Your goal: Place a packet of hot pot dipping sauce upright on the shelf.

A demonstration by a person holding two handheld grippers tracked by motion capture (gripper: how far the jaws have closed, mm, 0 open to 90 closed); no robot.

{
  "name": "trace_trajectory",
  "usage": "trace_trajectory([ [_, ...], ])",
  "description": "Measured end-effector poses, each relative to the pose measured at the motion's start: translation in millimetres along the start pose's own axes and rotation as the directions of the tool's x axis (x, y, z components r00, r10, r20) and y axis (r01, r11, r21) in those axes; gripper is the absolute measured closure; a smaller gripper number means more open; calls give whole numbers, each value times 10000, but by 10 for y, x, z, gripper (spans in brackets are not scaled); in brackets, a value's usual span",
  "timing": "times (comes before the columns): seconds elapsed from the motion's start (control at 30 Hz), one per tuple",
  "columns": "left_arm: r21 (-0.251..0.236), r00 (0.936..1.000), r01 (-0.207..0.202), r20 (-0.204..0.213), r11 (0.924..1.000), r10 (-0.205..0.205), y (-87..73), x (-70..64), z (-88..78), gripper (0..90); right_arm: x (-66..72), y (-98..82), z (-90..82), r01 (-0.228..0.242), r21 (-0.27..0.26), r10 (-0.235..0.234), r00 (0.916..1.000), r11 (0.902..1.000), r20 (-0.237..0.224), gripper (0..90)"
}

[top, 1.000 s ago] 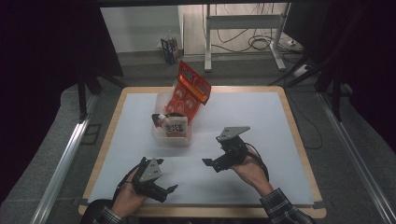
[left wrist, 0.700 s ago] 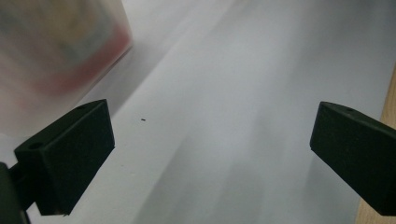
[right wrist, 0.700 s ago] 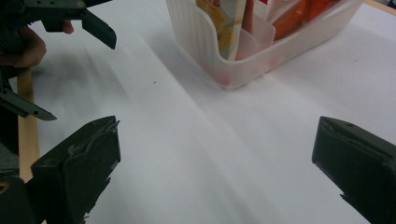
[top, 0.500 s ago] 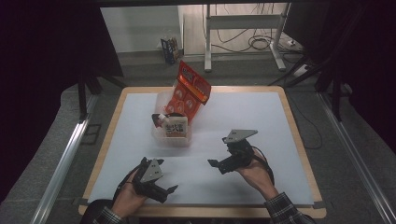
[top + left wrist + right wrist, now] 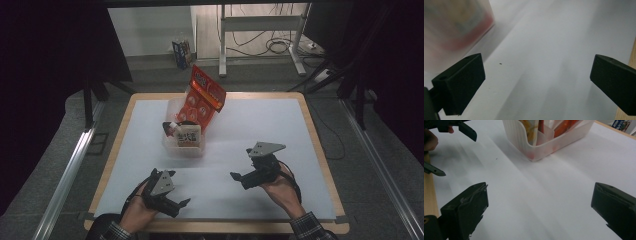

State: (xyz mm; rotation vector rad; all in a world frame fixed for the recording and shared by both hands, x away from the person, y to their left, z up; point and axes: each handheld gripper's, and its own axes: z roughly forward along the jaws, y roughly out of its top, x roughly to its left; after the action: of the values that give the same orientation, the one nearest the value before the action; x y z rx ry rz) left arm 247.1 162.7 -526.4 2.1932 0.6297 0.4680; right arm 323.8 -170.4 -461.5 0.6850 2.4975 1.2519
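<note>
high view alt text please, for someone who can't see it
A clear plastic bin of snack packets, a tall red packet sticking out, sits on a white table. Nearer the camera, two hands hold the left gripper and right gripper, jaws open and empty.

We see a translucent white bin (image 5: pixel 184 148) mid-table, a red snack bag (image 5: pixel 205 95) leaning upright inside.

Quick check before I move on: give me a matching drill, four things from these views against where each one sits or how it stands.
Things:
1. red snack bag
2. clear plastic bin
3. left tongs
4. right tongs

States:
A. open, empty, near the table's front edge at the left
B. leaning out of the bin's far end
C. open, empty, pointing left toward the bin
D. on the white sheet, packets standing inside

Pairs: 1-B, 2-D, 3-A, 4-C
</note>
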Motion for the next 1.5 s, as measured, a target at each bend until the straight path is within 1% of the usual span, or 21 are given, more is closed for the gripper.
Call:
trace_trajectory([
  [0.2,8,10000,7,-4,10000,-7,-1,1,3,0,-4,-64,-80,-61,-66,62,9999,10000,135,9],
  [0.3,10,10000,7,5,10000,-7,-1,1,4,0,1,-100,-115,-61,-112,64,9996,9999,289,8],
  [0.37,10,10000,20,9,10000,-20,-1,0,4,0,-2,-137,-144,-159,-134,164,9990,9998,426,7],
  [0.6,18,10000,18,8,10000,-18,-2,1,5,0,-18,-213,-186,-310,-74,314,9980,9995,545,6],
  [0.77,43,10000,1,9,10000,-1,-2,0,7,0,-29,-271,-227,-459,-135,466,9972,9989,590,2],
  [0.87,55,10000,-4,2,10000,4,-2,0,8,0,-30,-288,-239,-454,-156,462,9972,9988,594,2],
  [1.07,69,10000,-16,-1,10000,16,-2,-3,10,0,-38,-339,-270,-444,-49,446,9962,9990,741,2],
  [1.27,86,10000,-20,-31,10000,21,-3,-4,13,0,-68,-398,-318,-526,25,522,9943,9986,933,3],
  [1.43,75,10000,-59,-67,10000,60,-1,-8,15,0,-106,-465,-392,-655,5,649,9899,9979,1261,4],
  [1.5,65,10000,-69,-68,10000,69,0,-9,15,0,-114,-477,-405,-660,1,655,9894,9978,1295,4],
])
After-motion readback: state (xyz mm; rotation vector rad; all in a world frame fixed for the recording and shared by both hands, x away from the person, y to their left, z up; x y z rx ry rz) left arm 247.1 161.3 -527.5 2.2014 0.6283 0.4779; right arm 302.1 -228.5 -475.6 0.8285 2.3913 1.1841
